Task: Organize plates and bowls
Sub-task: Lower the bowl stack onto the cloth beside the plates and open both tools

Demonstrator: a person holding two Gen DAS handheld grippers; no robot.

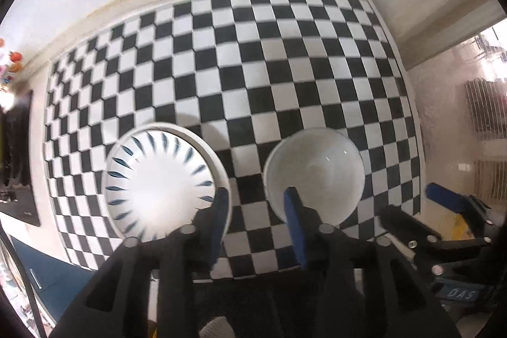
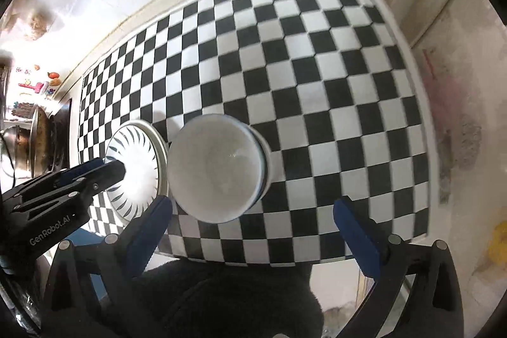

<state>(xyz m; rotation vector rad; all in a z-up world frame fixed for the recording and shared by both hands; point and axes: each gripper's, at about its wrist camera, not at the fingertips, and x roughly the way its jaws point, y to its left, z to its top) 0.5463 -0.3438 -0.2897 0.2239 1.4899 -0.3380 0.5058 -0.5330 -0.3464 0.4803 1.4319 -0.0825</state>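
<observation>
- Your left gripper (image 1: 256,205) points straight down over the checkered cloth (image 1: 253,59), jaws partly apart, nothing between them. One blue pad (image 1: 218,220) overlaps the plate rim in view, the other overlaps the near edge of the bowl; neither looks to be gripping.
- Your right gripper (image 2: 253,211) has its jaws spread wide and empty, hanging above the cloth (image 2: 317,68) just right of the bowl.
- Patterned plate (image 1: 158,176) sits nested in a plain white plate (image 1: 215,157) on the left side of the cloth; only the lower plate's rim shows.
- In the right view, the patterned plate (image 2: 136,167) is partly hidden behind the left gripper (image 2: 104,170).
- White bowl (image 1: 313,170) stands upright on the cloth just right of the plates, apart from them. From the right camera the bowl (image 2: 215,170) appears stacked in at least one more bowl, edges showing at its right side; I can't tell how many.
- Handling, my read: glazed ceramic, so stiff, fairly heavy, slick, chips if knocked.
- Take the bowl by its rim, one pad inside and one outside, and bite deep enough that it can't pivot.
- Take plates by the raised rim edge; the flat centre gives you nothing to pinch.
- A stack lifted by the top piece alone likely leaves the rest behind.
- Set down gently; ceramic on ceramic slides.
</observation>
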